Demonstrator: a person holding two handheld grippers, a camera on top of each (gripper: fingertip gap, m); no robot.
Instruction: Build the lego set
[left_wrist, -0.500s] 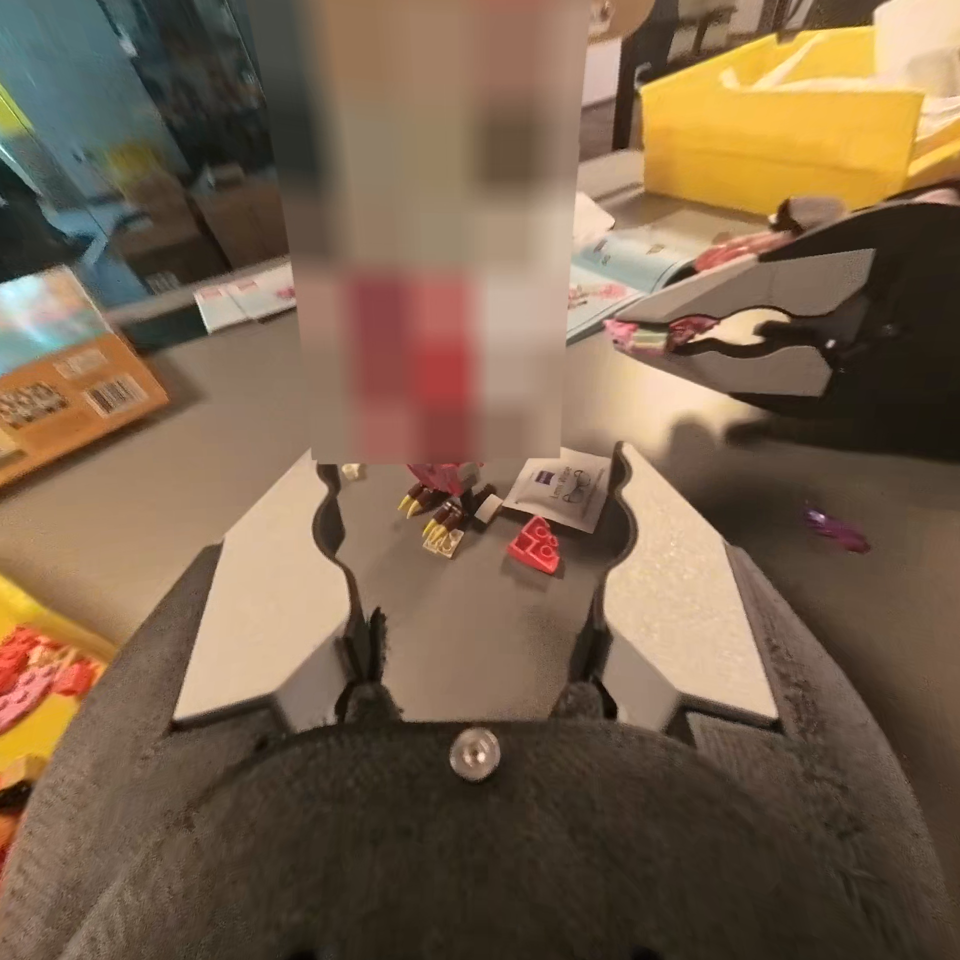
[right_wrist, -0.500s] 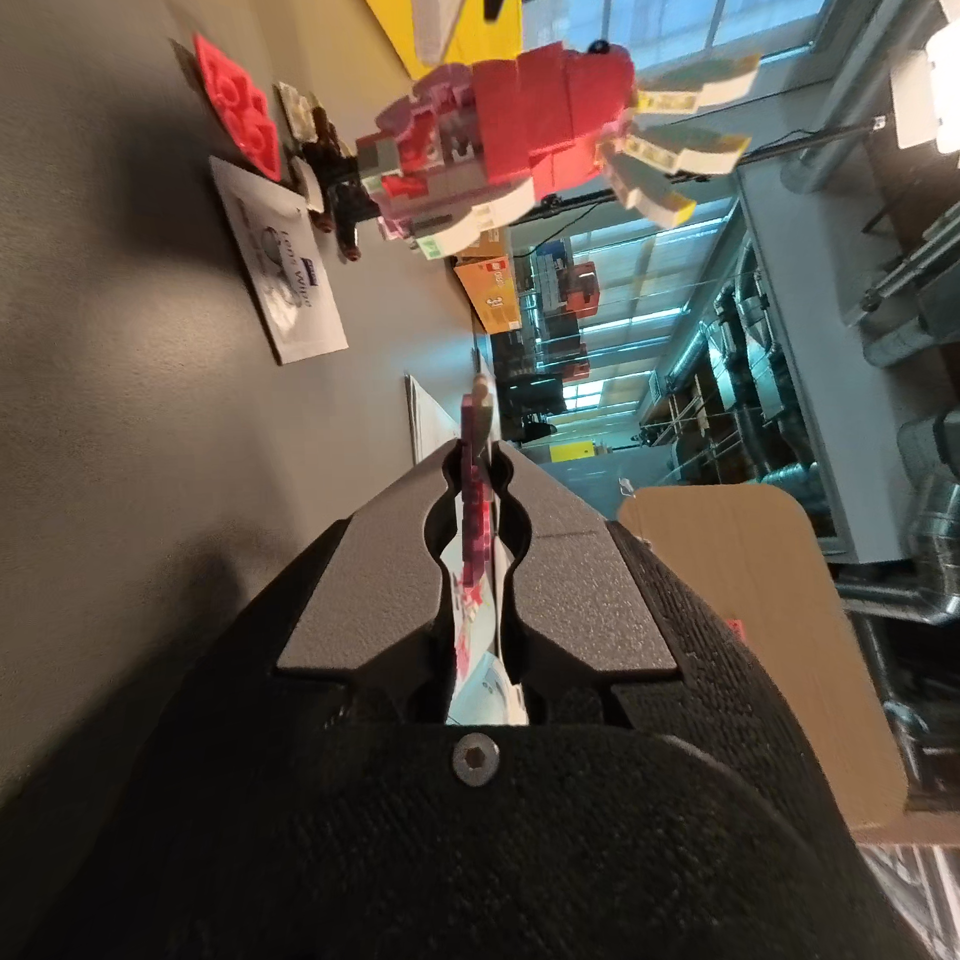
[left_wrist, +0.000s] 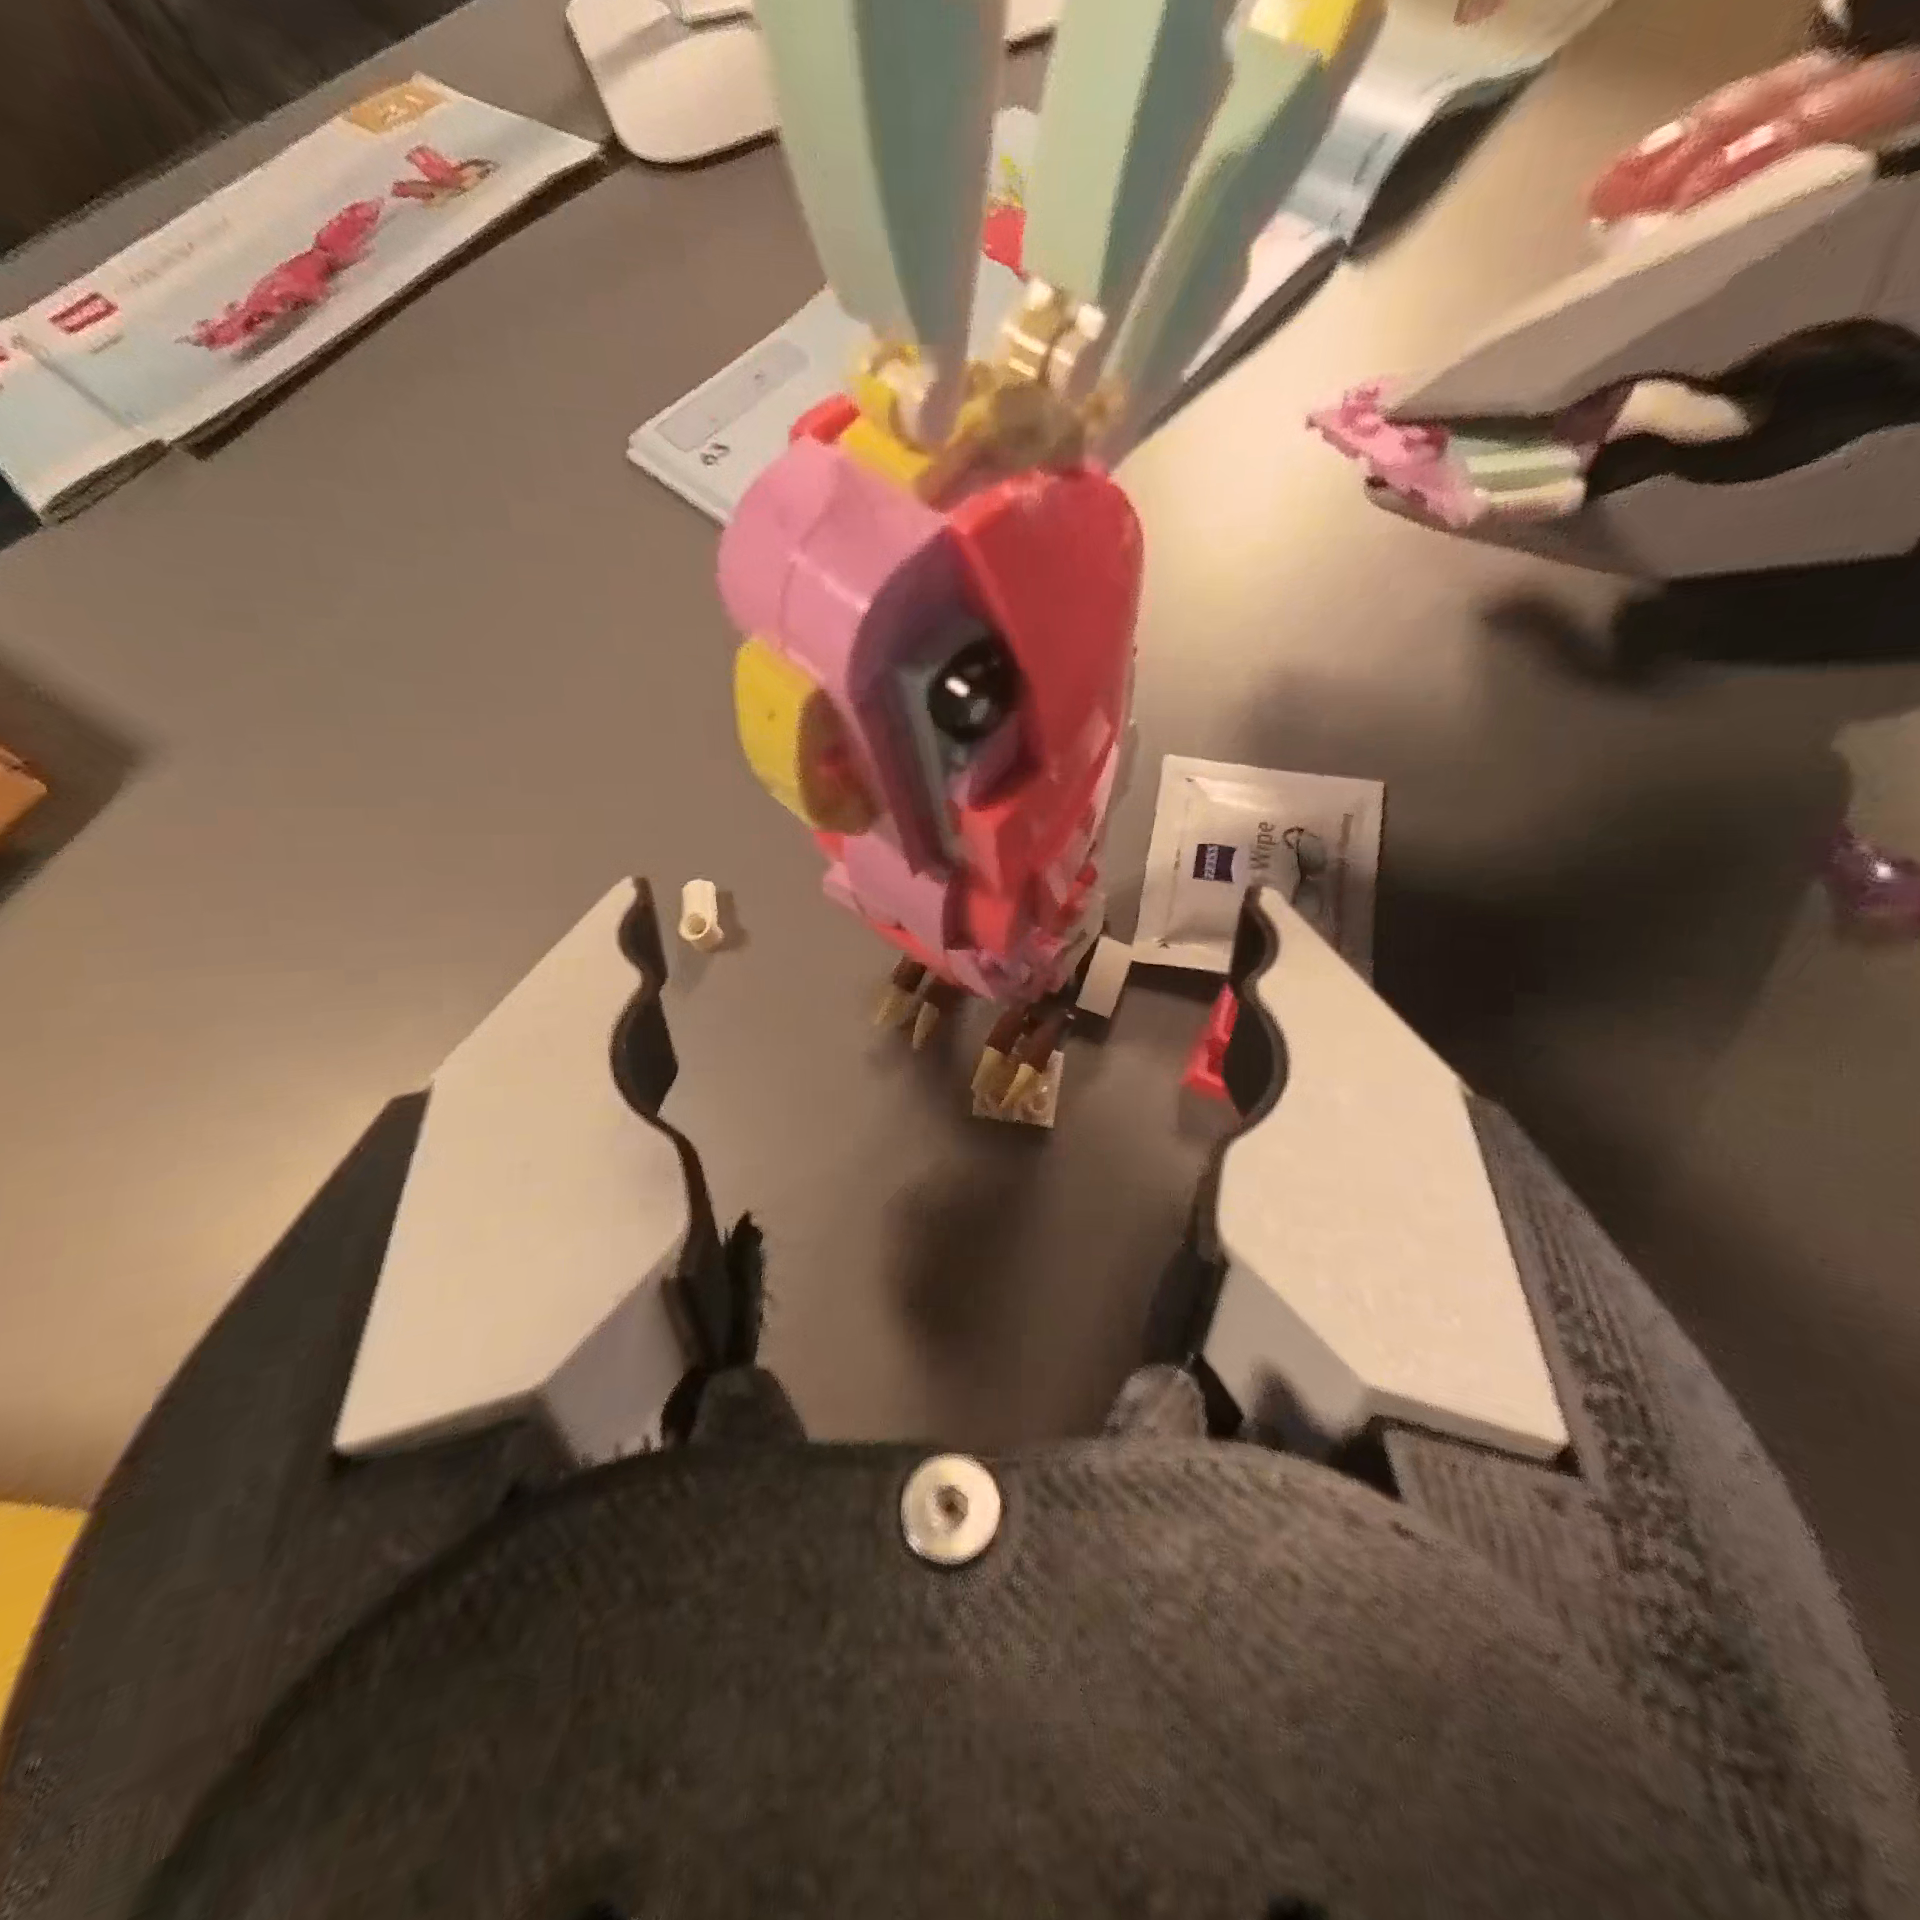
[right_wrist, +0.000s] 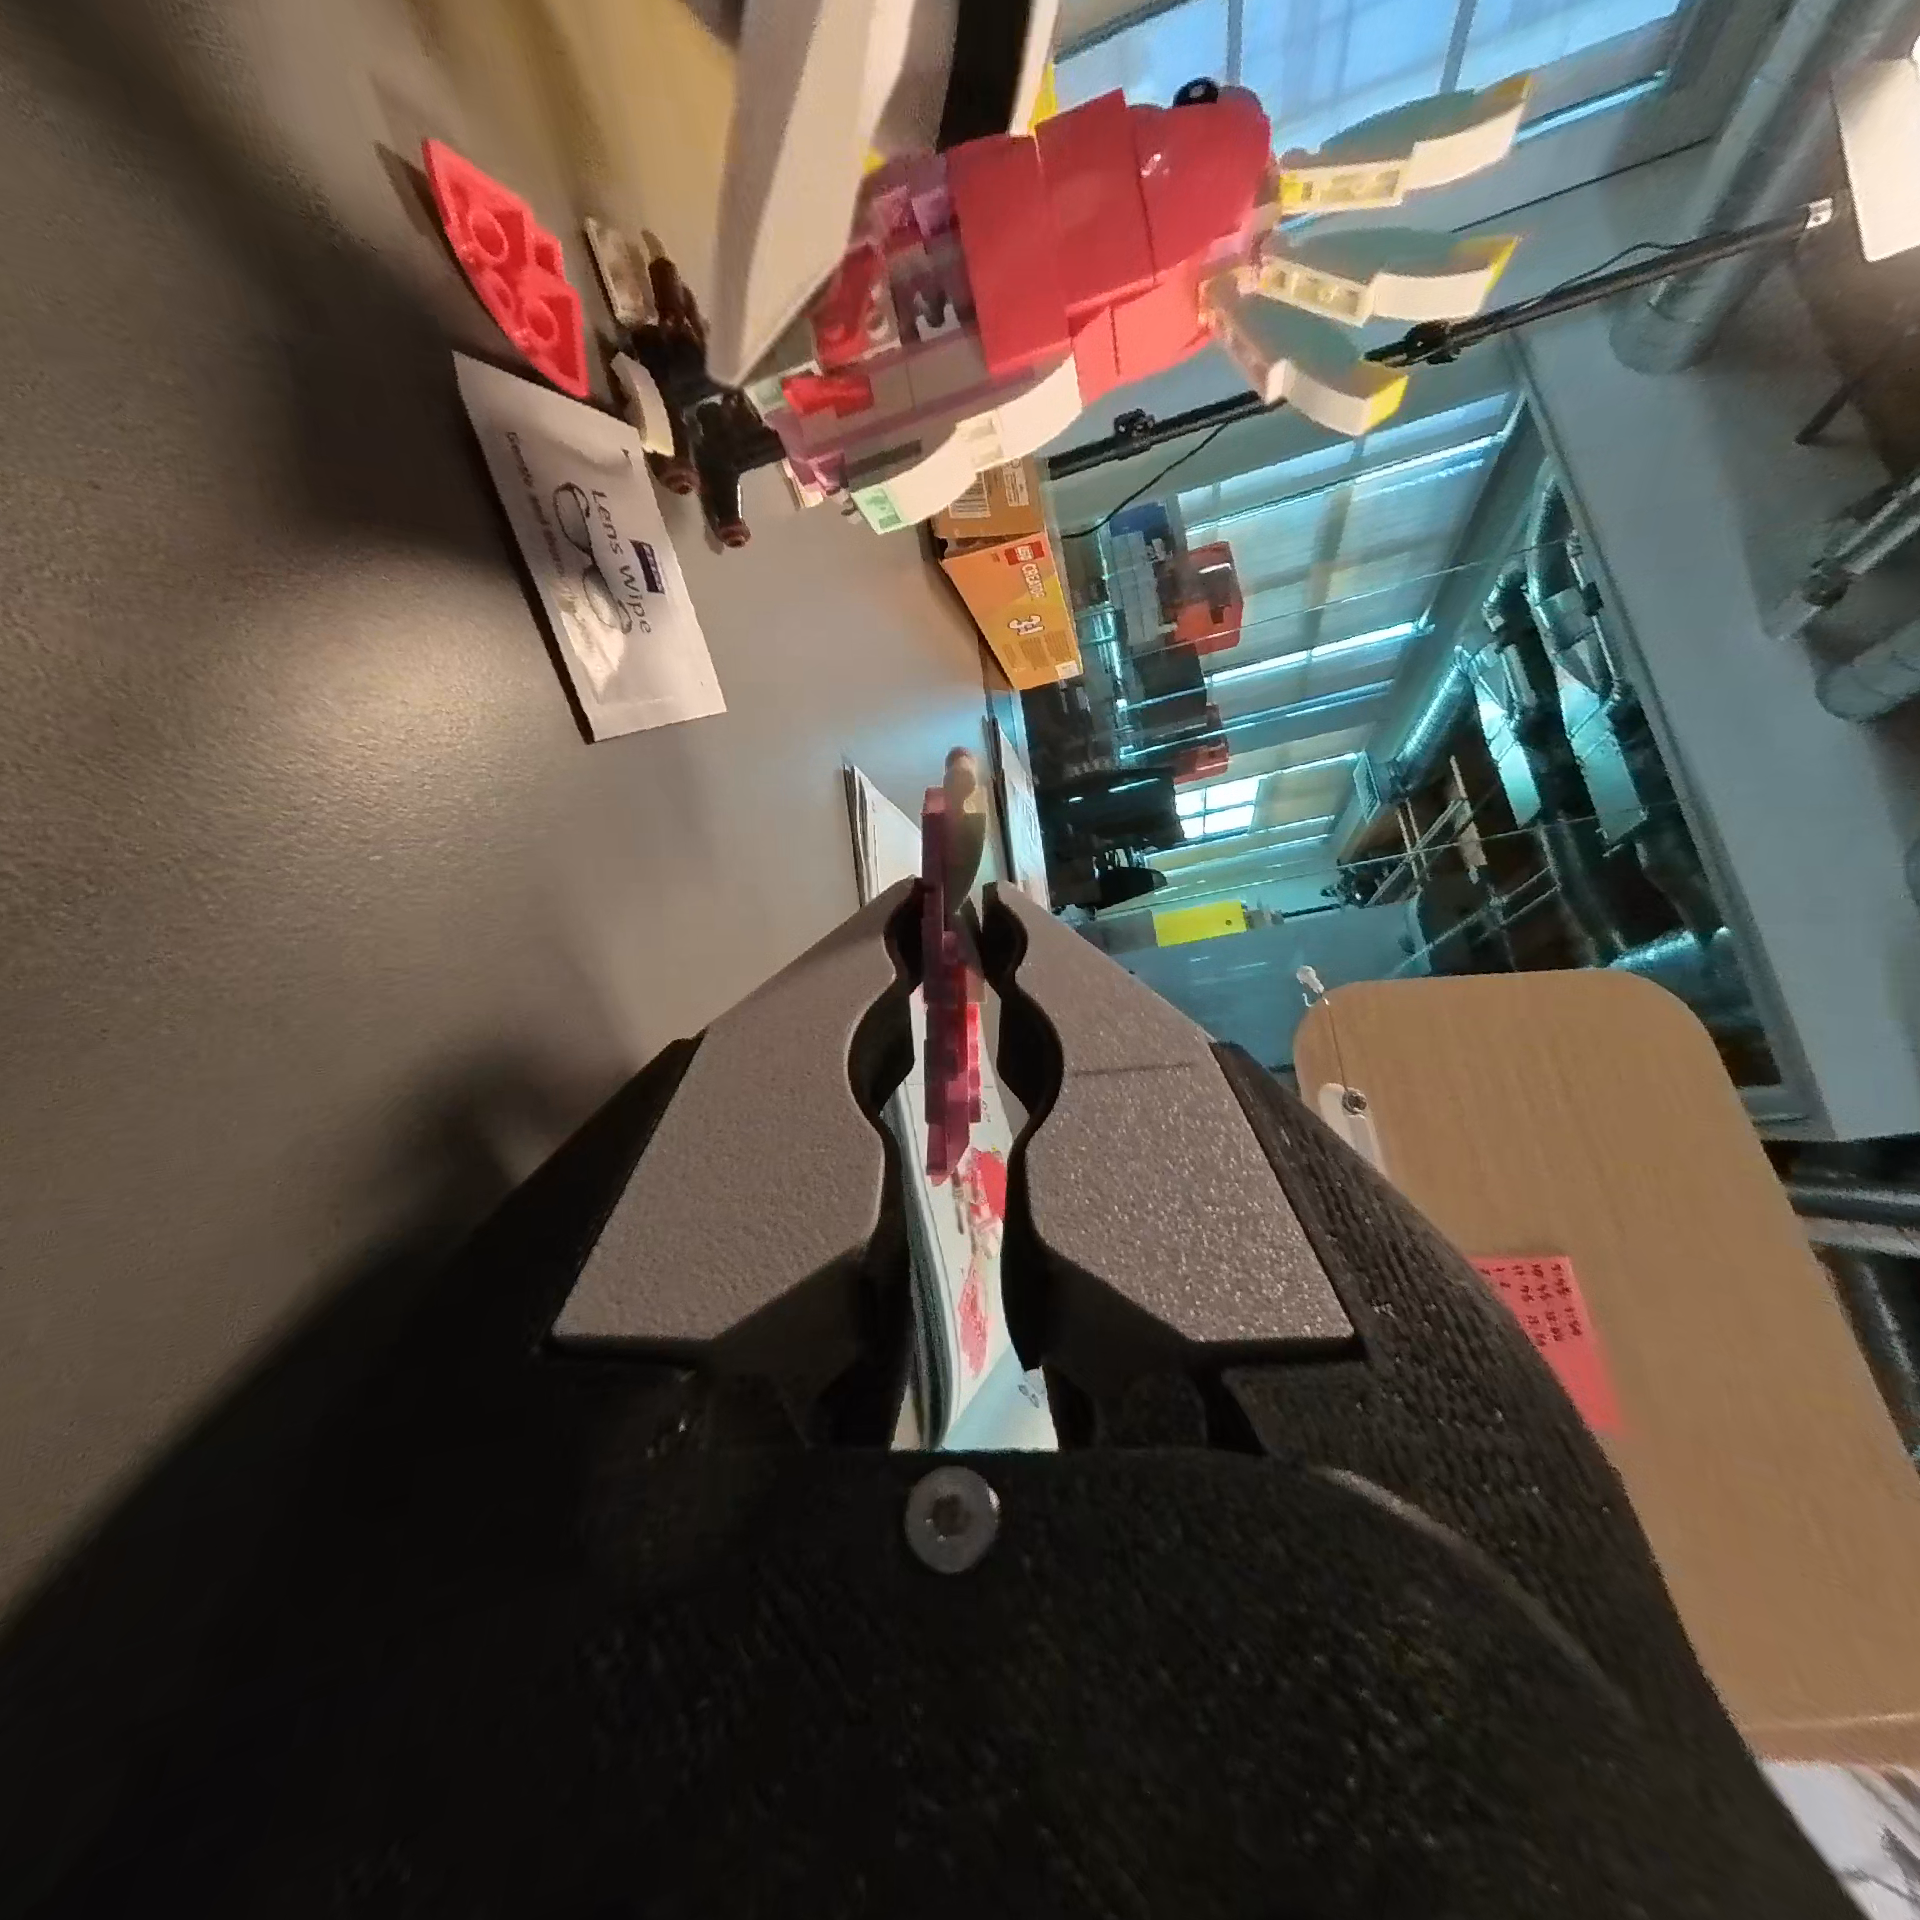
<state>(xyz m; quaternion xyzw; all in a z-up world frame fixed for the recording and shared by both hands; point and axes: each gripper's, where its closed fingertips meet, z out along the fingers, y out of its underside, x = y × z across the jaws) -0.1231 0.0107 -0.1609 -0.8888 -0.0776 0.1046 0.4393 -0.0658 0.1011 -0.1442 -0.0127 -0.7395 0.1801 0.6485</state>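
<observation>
I have my left gripper (left_wrist: 945, 935) spread wide and empty now — half a second back it sat farther off, the brick bird (left_wrist: 935, 665) mostly masked. The bird stands on the desk (left_wrist: 364, 644) at frame centre, just beyond the fingers. My right gripper (right_wrist: 951, 904) pinches a thin pink brick piece (right_wrist: 951, 1039). Open desk lies left — a cream peg (left_wrist: 701, 914), white packet (left_wrist: 1268, 842) and red plate (right_wrist: 509, 260) crowd the bird.

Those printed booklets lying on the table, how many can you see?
3. A long booklet lies at far left, a small one sits behind the brick bird, and another is at far right. More may be hidden.
</observation>
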